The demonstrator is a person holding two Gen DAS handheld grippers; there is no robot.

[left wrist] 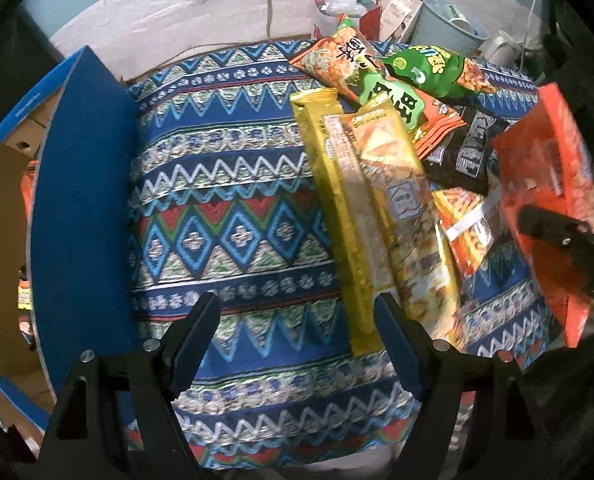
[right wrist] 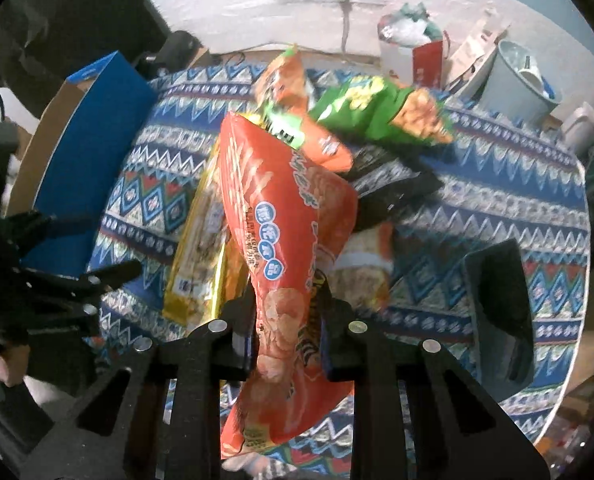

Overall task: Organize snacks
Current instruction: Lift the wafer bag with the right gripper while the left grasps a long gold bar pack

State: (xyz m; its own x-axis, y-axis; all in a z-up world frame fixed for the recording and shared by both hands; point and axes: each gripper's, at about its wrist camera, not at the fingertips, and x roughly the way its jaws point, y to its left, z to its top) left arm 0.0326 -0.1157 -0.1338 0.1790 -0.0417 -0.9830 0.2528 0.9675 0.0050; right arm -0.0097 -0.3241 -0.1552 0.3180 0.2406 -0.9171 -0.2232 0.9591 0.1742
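Snacks: my right claw (right wrist: 285, 332) is clenched on the orange chip bag (right wrist: 293, 216), which runs up from the pads toward twelve o'clock, above the snack pile (left wrist: 381, 152) on the patterned cloth (left wrist: 233, 208). My left claw (left wrist: 297, 340) is spread wide, gripping nothing (a yellow packet (left wrist: 337, 200) at one o'clock); the blue box (left wrist: 81, 200) at nine.

Left gripper (left wrist: 297, 320) agape; right gripper (right wrist: 285, 320) clamped
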